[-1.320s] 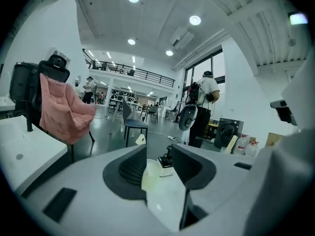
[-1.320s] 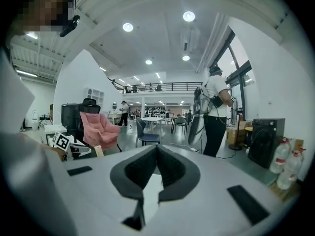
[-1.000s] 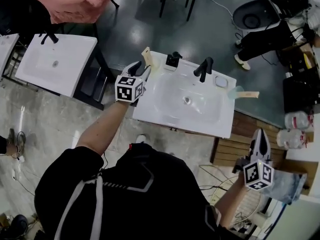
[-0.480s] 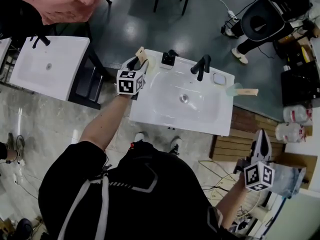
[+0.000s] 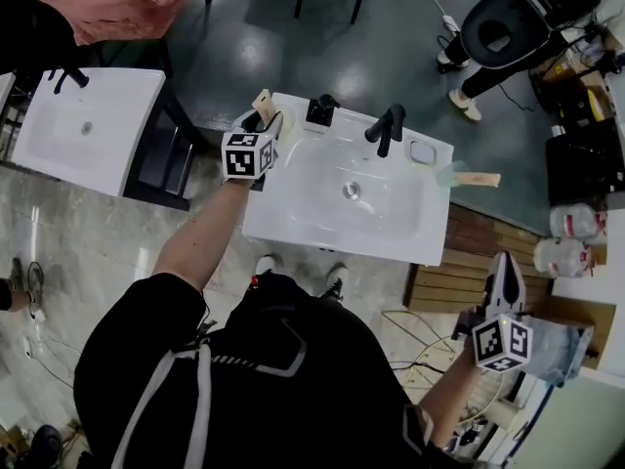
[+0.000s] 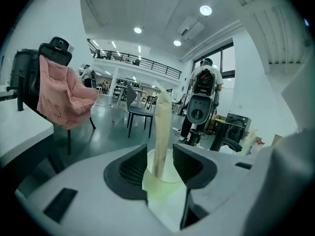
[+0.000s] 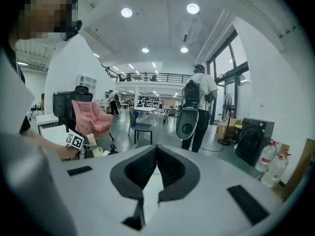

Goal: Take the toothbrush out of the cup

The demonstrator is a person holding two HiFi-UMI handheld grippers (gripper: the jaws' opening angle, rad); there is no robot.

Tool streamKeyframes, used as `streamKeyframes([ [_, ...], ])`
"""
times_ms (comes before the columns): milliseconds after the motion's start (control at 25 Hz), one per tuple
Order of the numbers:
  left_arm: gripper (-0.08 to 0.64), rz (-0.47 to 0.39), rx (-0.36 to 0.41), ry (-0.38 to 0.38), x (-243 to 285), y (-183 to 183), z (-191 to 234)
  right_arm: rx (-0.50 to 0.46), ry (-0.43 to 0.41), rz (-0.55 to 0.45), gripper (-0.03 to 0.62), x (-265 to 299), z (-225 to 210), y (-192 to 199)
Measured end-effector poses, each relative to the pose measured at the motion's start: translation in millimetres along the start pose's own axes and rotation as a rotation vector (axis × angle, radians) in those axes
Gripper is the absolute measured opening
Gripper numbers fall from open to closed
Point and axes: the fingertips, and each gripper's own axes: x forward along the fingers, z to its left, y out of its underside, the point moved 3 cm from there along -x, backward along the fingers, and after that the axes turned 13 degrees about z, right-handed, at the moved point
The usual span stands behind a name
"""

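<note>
Where I hold the left hand-held gripper [image 6: 160,157]: jaws released, toothbrush [image 6: 162,117] upright between them, in the cup [image 6: 165,188]
Right hand-held gripper [image 7: 156,167]: clenched, empty, well apart from sink [image 5: 293,218]

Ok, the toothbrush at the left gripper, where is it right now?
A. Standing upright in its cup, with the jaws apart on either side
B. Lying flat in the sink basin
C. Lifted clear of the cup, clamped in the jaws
A: in the left gripper view the toothbrush stands upright in the cup. It shows in the gap between the parted jaws of the left gripper, and neither pad presses on it.
</note>
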Motion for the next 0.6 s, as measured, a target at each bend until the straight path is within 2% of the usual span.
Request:
streamKeyframes([
  [200, 0.153, -0.025, -0.034, -0.025, 0.1, -10.5, 3.4, 0.017, -0.002, 0.014, 0.006, 7.5, -8.0, 6.2],
  [400, 0.046, -0.036, -0.016, -0.062, -0.1, -17.1, 0.4, 0.015, -0.011, 0.006, 0.006, 12.1, -8.0, 3.0],
  [600, 0.029, -0.039, -0.006, -0.083, -4.0, -22.8, 0.5, 0.015, -0.016, 0.003, 0.006, 11.6, -9.6, 4.7],
])
